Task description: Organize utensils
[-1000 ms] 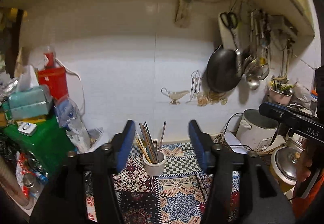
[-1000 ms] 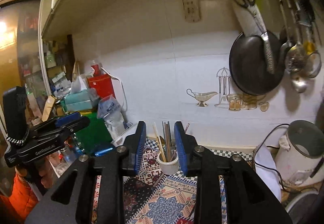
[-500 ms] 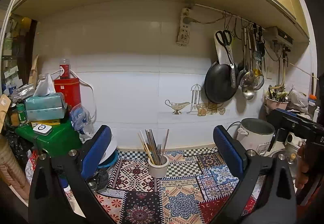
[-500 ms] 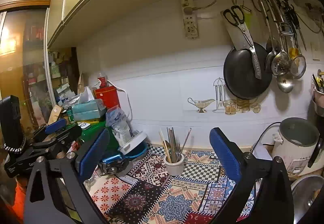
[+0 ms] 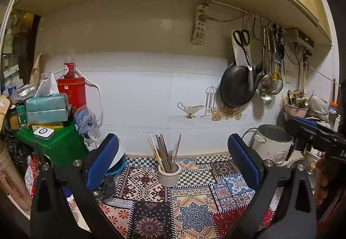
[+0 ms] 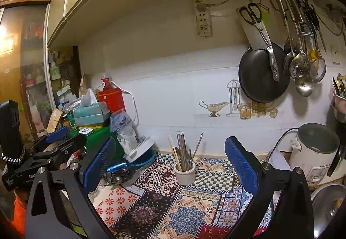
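A small white crock (image 5: 169, 176) stands on the patterned mat (image 5: 190, 213) near the tiled wall and holds chopsticks, a fork and metal utensils (image 5: 165, 152). It also shows in the right wrist view (image 6: 185, 173). My left gripper (image 5: 173, 163) is wide open and empty, held back from the crock, which sits between its blue pads (image 5: 103, 159). My right gripper (image 6: 170, 165) is wide open and empty, also back from the crock. Each gripper appears at the edge of the other's view.
A black pan (image 5: 236, 85), scissors (image 5: 243, 42), ladles and strainers hang on the wall at right. A rice cooker (image 5: 272, 144) stands at right. A green box (image 5: 54, 144) with tissue box (image 5: 46, 107), red tin and bagged bottle crowds the left.
Both grippers have opened from nearly shut to wide open and pulled back from the crock, so more of the mat and wall shows.
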`<state>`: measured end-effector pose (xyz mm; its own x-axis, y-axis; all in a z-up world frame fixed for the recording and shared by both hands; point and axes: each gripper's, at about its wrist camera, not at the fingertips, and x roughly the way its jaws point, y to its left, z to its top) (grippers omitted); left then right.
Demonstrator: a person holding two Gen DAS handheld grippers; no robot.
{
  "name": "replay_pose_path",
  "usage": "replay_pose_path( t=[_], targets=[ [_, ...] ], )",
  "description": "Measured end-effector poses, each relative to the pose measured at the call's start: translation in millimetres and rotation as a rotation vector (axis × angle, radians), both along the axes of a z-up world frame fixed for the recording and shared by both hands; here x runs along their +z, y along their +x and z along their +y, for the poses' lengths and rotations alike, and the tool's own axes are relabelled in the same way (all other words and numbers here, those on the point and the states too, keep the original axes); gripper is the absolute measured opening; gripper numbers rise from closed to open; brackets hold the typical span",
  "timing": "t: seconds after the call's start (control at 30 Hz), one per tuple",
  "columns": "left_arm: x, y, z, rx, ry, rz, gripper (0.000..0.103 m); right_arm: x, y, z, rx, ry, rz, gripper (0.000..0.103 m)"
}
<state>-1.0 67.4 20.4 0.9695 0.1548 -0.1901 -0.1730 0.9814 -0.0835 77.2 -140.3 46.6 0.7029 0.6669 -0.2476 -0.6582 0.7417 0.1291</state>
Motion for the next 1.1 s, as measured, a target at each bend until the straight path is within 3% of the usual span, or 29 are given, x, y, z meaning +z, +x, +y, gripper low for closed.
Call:
replay_pose_path(
  t=[1.1],
  targets=[
    [-7,7,7,-0.025,-0.017,0.005,0.102,-7,4,13,-0.002,-0.013,0.021,0.101]
  ],
)
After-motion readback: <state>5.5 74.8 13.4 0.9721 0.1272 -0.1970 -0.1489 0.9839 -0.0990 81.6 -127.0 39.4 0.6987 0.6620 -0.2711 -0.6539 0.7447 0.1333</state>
